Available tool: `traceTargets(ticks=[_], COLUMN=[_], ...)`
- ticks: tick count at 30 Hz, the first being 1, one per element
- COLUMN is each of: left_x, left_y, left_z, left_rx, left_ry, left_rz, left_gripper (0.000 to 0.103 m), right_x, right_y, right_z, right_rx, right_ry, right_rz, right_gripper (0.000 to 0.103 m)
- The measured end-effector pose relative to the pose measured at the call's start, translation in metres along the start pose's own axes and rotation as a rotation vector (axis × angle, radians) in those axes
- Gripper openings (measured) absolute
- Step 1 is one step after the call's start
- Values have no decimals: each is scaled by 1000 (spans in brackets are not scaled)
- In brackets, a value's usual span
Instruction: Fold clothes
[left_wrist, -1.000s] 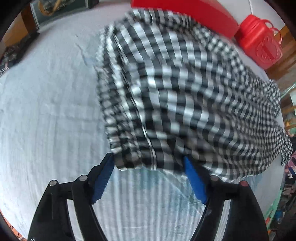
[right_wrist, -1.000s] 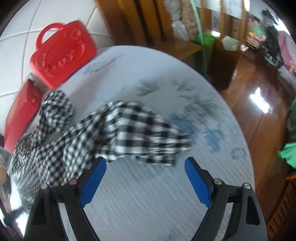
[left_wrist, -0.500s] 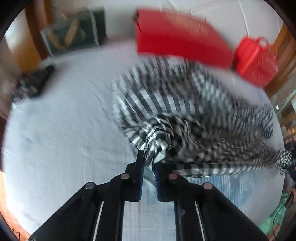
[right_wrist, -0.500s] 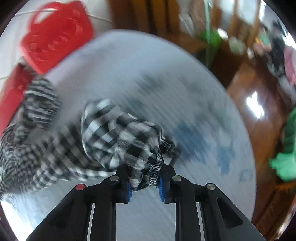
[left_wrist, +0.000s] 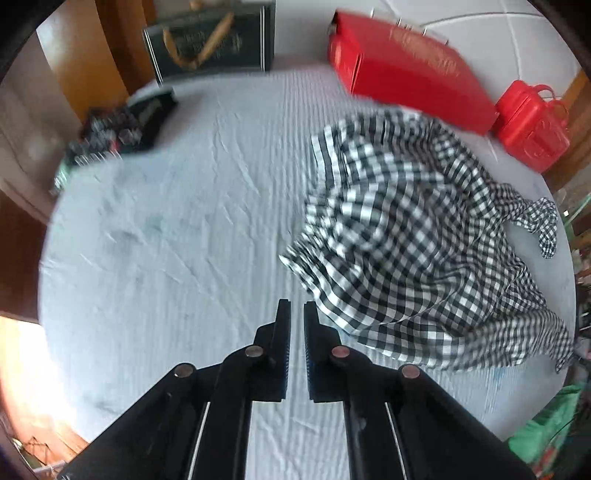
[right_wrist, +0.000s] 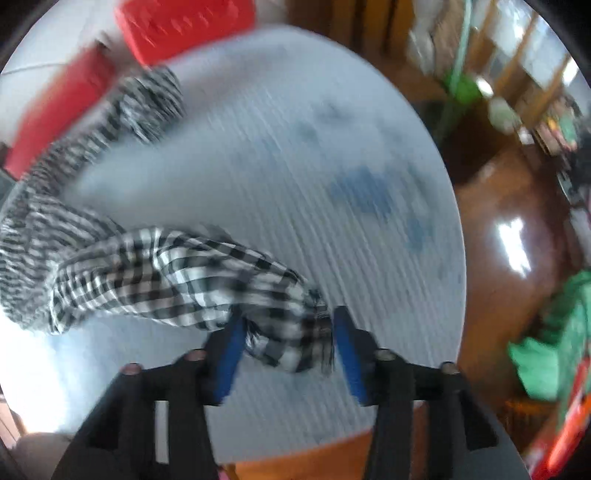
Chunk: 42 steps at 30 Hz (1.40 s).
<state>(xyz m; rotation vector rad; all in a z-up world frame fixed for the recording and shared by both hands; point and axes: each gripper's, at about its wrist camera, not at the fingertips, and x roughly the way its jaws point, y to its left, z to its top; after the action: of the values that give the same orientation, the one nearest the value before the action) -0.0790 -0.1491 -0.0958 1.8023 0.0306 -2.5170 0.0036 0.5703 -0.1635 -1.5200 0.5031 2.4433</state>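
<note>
A black-and-white checked garment (left_wrist: 417, 236) lies rumpled on the right half of the round table (left_wrist: 166, 240). My left gripper (left_wrist: 296, 314) is shut with only a narrow slit between its fingers and nothing in it. It sits just left of the garment's near edge. In the blurred right wrist view, one end of the garment (right_wrist: 184, 280) stretches across the table from the left. Its bunched tip lies between the blue pads of my right gripper (right_wrist: 288, 328), which is open.
A long red box (left_wrist: 410, 74) and a red carry case (left_wrist: 532, 125) stand at the table's far right. A dark box (left_wrist: 210, 40) and dark clutter (left_wrist: 118, 129) sit at the far left. Beyond the table's right edge are wooden floor (right_wrist: 517, 221) and green fabric (right_wrist: 554, 350).
Both grippers had shut on the garment half a second ago. Now the left one is pulled back, shut and empty, with the cloth to its right. The right one has opened around the cloth's tip.
</note>
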Motion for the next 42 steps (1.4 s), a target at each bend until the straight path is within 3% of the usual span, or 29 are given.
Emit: traceTargets(ticks=[2,3,4,5,6,7,11,18,21,22,23,24,25,27,29,31,33,35,37,40,42], left_x=[17,23,29,36,44,51,74,127,130,128,125,120,113,95,76,55,44,40,46,64,59], left_y=[-5,-8,-12,-16,-20,-23,-27,-32,-38,-39,-40,-39,-37,-33,-25,-12,-5,2,4,4,7], left_z=[5,8,12,16,21,25,39,36,30,30,30,32,34,38,40,37,30,21,11,-2,-2], left_rx=[-15,-15,-14,-10,-6,-2,9,13,69,79,85,76,56,44,27,4,11,11,24,27,8], left_ry=[13,16,17,12,8,4,1,122,134,137,139,142,146,111,76,56,50,65,92,160,146], left_rz=[-30,-36,-38,-31,-24,-14,39,44,90,97,103,98,75,90,95,67,79,62,50,28,13], left_gripper=[9,19,40,54,79,86,86,86,79,62,50,21,4,3,3,3,3,3,3,3,3], right_x=[8,12,16,19,21,18,13,43,72,83,91,92,86,68,21,-29,-61,-48,-24,15,26], right_y=[-9,-13,-18,-22,-26,-29,-40,-44,-45,-42,-37,-27,-14,13,28,28,17,-3,-24,-51,-64], right_z=[-10,-16,-21,-26,-28,-25,-13,6,8,8,9,12,18,33,50,57,56,40,20,-10,-22], right_rx=[24,35,47,59,78,106,215,305,311,294,260,211,149,31,-28,-54,-59,-38,-14,62,129], right_ry=[41,61,82,102,112,108,102,180,249,281,306,298,267,174,-7,-166,-233,-122,21,198,219], right_rz=[-16,-23,-31,-39,-40,-35,-3,-38,-47,-50,-55,-58,-59,-51,11,82,110,58,-8,-130,-122], right_gripper=[54,58,72,81,90,90,90,90,90,82,63,7,8,8,8,8,10,15,39,41,41])
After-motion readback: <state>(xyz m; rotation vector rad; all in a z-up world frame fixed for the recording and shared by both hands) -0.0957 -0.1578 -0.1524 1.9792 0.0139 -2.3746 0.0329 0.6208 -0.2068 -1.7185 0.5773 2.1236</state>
